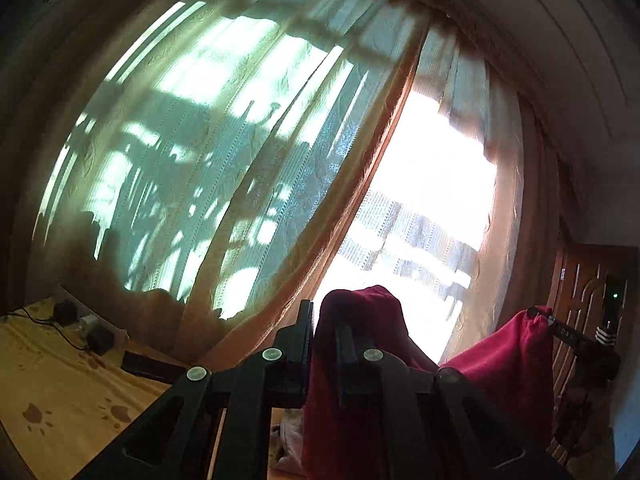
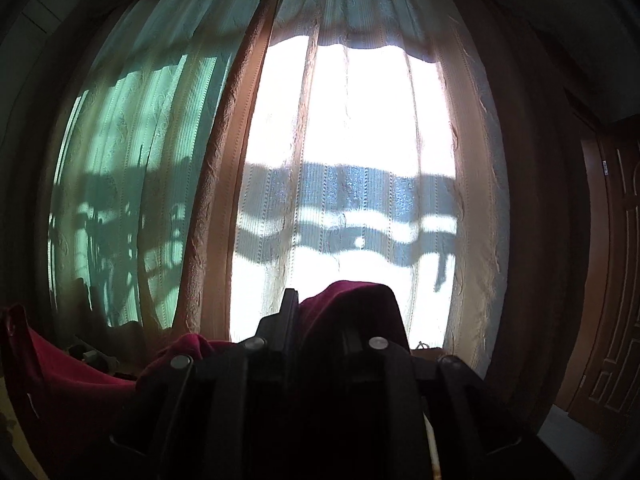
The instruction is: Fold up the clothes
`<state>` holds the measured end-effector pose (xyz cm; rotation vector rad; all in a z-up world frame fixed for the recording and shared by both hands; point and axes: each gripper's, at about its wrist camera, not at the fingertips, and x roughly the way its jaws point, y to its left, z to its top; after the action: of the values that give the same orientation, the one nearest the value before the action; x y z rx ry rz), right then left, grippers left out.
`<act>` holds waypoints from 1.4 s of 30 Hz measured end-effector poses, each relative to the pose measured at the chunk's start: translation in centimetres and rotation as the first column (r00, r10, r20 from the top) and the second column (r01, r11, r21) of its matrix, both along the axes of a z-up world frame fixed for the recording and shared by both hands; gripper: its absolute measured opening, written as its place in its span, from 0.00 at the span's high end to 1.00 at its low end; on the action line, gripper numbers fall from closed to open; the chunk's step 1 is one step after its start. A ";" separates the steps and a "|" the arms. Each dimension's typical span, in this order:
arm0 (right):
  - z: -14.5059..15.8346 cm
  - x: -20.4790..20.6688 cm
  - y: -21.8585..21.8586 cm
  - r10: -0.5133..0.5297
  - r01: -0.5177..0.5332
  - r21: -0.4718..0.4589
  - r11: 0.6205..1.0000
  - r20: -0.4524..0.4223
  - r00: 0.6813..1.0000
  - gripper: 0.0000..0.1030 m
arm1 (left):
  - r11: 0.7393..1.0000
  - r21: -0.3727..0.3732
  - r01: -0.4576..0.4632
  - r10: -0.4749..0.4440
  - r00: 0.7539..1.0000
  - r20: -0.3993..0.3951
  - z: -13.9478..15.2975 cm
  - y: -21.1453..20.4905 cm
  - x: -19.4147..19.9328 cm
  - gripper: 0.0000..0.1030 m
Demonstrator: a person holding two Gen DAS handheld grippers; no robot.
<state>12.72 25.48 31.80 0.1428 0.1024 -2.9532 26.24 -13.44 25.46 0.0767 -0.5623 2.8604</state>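
In the left wrist view the left hand-held gripper [image 1: 326, 332] pinches a corner of the maroon garment [image 1: 500, 360], raised above the yellow bed [image 1: 60, 392], and in the right wrist view the right hand-held gripper [image 2: 320, 320] pinches its other corner, likely stretching it flat for folding

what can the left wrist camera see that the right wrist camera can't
Only the left wrist view shows the yellow paw-print sheet, the chargers and cables on it, and the right gripper pinching the far corner of the red garment. Only the right wrist view shows the curtain's gathered top edge. Both show a gripper clamped on the garment, the backlit curtain and a wooden door.
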 end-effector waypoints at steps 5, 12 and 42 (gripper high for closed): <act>-11.3 -5.4 4.3 0.086 -0.049 -0.105 0.993 0.381 0.921 0.30 | 0.997 -0.081 0.019 -0.013 0.997 0.074 -3.0 1.9 -5.4 0.90; -22.4 -6.1 8.3 0.123 -0.063 -0.118 0.991 0.612 0.781 0.24 | 0.981 -0.189 -0.036 0.065 0.987 0.145 -4.8 5.0 -8.3 0.90; -20.0 -5.4 -11.9 0.228 -0.363 0.335 0.870 0.379 0.897 0.21 | 0.990 -0.097 0.107 -0.018 0.761 0.648 -21.3 1.4 -18.0 0.89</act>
<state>7.27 13.63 11.84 0.6135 0.6212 -2.5150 8.27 -12.03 4.15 -0.9738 -0.4694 2.7924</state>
